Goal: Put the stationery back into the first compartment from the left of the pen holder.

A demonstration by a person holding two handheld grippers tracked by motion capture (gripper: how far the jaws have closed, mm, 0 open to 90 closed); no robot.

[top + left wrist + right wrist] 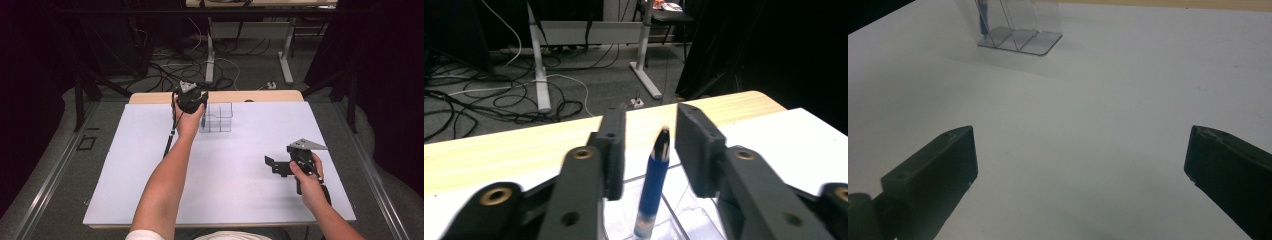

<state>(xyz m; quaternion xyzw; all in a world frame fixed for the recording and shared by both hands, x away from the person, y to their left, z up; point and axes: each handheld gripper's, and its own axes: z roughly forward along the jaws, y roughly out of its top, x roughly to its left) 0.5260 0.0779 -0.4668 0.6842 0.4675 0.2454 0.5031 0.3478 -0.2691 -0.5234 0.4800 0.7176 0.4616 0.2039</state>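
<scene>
The blue pen stands nearly upright in the clear acrylic organizer, long axis vertical, its dark tip pointing up, lower end down in a compartment. My left gripper straddles it, jaws parted with a gap on each side, not pressing. My right gripper rests wide apart over the white table, well away.

A blue pen with a black tip stands nearly upright in a clear compartmented holder.
</scene>
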